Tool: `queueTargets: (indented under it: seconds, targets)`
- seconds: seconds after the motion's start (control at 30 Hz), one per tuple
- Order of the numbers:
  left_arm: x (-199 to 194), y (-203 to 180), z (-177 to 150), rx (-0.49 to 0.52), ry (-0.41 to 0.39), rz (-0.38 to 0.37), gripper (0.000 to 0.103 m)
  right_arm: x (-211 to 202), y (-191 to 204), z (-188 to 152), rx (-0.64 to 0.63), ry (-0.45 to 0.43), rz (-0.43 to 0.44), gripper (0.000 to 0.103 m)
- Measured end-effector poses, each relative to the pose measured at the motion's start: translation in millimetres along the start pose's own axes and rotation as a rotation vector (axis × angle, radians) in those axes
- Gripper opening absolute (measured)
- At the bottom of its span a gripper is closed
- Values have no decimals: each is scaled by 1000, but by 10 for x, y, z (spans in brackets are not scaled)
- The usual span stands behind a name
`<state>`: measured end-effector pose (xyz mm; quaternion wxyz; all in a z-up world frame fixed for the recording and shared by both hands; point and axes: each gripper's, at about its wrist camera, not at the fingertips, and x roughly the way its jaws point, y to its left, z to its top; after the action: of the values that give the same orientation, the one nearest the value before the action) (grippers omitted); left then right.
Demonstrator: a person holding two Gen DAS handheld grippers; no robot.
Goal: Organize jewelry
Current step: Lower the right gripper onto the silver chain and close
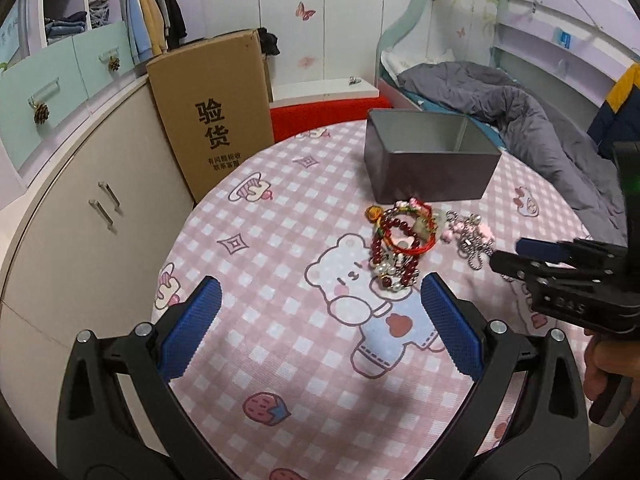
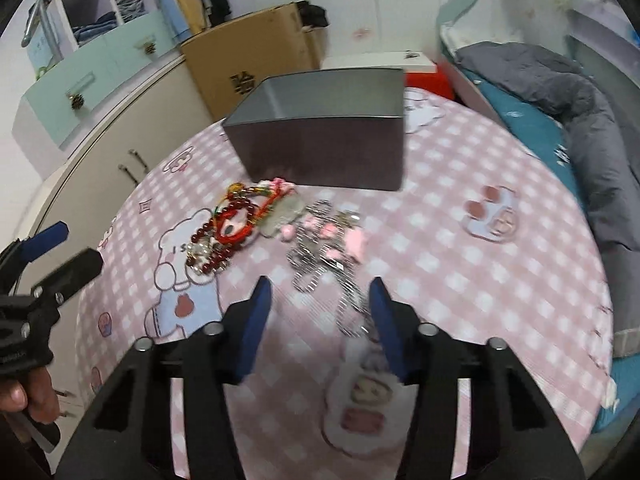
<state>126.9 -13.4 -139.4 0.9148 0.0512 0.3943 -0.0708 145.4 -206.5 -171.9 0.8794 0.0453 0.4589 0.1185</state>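
A grey open box (image 1: 432,176) (image 2: 328,152) with a divider stands at the far side of the round table (image 1: 280,360). In front of it lies a tangle of dark red bead bracelets and red cord (image 1: 396,248) (image 2: 228,236). Beside that is a silver chain with pink charms (image 1: 472,240) (image 2: 324,252). My left gripper (image 1: 320,300) is open over the bear print, just short of the beads, and holds nothing. My right gripper (image 2: 320,286) has its jaws apart. The chain's near end lies between its fingers, close to the right pad (image 2: 384,312), not pinched.
A pink checked cloth covers the table. A tall cardboard box (image 1: 216,120) and a cream cabinet (image 1: 80,240) stand to the left. A bed with a grey duvet (image 1: 520,120) is on the right. Each view shows the other gripper low at its side edge.
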Motion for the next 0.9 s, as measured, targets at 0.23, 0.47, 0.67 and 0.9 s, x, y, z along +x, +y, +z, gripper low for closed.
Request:
queueTargets:
  seconds: [0.23,0.47,0.67,0.9]
  targets:
    - [132,9,-25,5,30,10,97,206,157,118,-58,-12,-10,43]
    - [198,-7,-17,8,43,5,97,316,160,187,-92,-24,-57,36]
    - [231,3,-18,1,43,8,97,249,207,147,-111,-56,-23,33]
    - [265,-5,-24,1,48,4,97,405,235,125,-157,-48,-87,13]
